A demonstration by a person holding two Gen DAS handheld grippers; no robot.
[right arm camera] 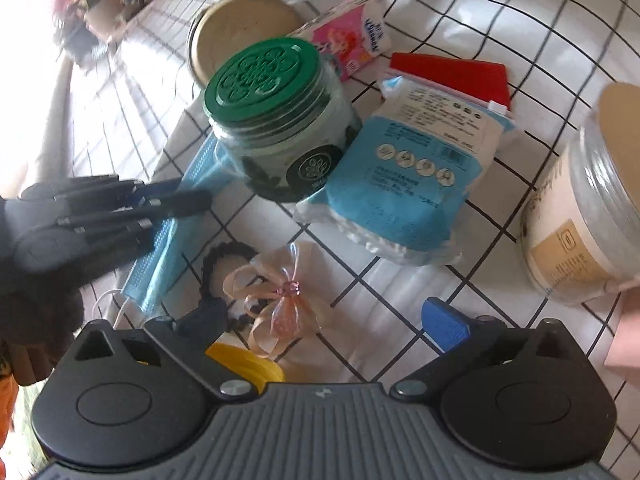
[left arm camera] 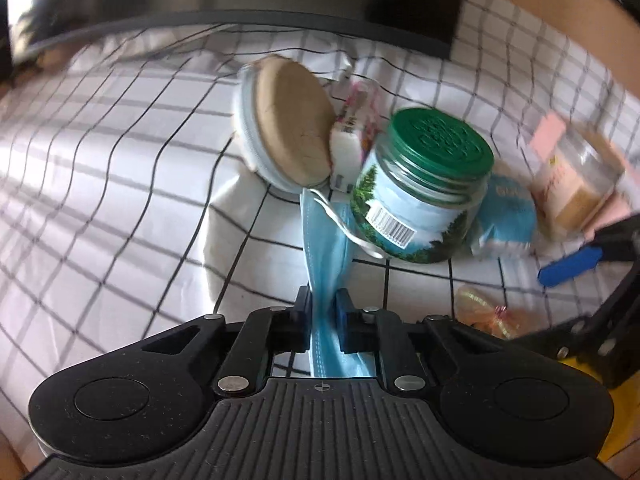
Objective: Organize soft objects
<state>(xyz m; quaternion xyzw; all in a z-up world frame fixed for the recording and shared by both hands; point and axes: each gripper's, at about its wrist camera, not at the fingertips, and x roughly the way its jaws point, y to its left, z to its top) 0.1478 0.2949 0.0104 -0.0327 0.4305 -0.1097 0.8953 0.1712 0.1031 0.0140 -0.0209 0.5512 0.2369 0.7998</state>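
Mask [left arm camera: 326, 248] lies on the checked tabletop [left arm camera: 120, 200], its far end under the green-lidded jar [left arm camera: 424, 184], clenched in our left gripper [left arm camera: 323, 312]. We should draw it out slowly, lest the jar tip. Our right gripper [right arm camera: 320, 316] gapes empty above the ribbon bow [right arm camera: 276, 300].

A white cloth with a black grid [left arm camera: 120, 184] covers the surface and wrinkles in places; on it stands a jar with a green lid [right arm camera: 276, 120], tilted, its base on a blue face mask [right arm camera: 160, 248]; just beside the jar lies a blue-and-white soft packet [right arm camera: 404, 176], which overlaps a red flat piece [right arm camera: 452, 72]; behind the jar sit a round tan-faced case [left arm camera: 288, 120] and a pink-printed tissue pack [right arm camera: 352, 44], touching; nearer lies a peach ribbon bow [right arm camera: 276, 300] on a dark frilly item [right arm camera: 224, 260]; at the right stands a clear jar with a beige label [right arm camera: 580, 216].
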